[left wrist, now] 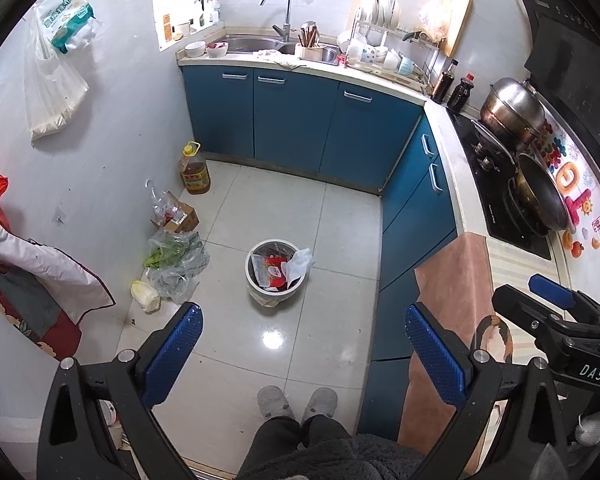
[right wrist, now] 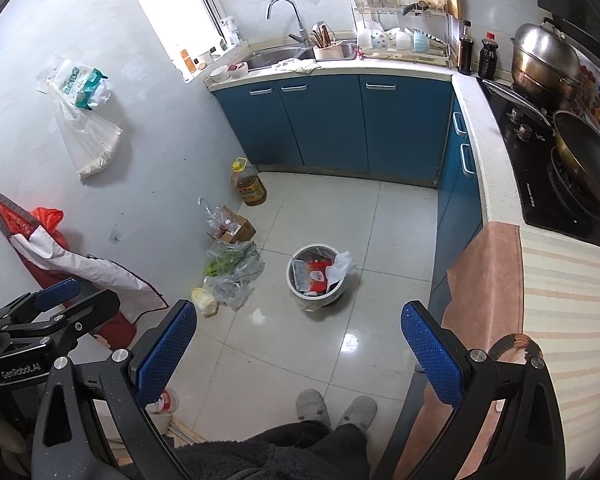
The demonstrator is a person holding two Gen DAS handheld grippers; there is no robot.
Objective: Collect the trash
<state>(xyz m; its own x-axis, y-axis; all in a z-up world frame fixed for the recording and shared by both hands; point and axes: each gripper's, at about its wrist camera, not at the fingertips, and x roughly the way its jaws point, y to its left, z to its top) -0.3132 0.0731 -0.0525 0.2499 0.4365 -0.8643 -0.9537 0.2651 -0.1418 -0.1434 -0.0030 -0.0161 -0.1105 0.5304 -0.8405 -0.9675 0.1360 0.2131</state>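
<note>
A white round trash bin [left wrist: 276, 285] stands on the tiled floor, lined with a bag and filled with red and clear wrappers [left wrist: 275, 272]. It also shows in the right wrist view [right wrist: 317, 294]. My left gripper [left wrist: 302, 356] is open and empty, held high above the floor on the near side of the bin. My right gripper [right wrist: 298, 354] is open and empty at about the same height. The right gripper also shows at the right edge of the left wrist view [left wrist: 556, 300]. The left gripper shows at the left edge of the right wrist view [right wrist: 60, 300].
Clear plastic bags with greens [left wrist: 178, 258], a small cardboard box [left wrist: 178, 216] and an oil bottle [left wrist: 195, 170] line the left wall. Blue cabinets [left wrist: 300, 120] with sink and stove [left wrist: 504, 184] wrap the back and right. A striped cloth [right wrist: 564, 300] covers the near counter. Slippered feet [left wrist: 296, 400] stand below.
</note>
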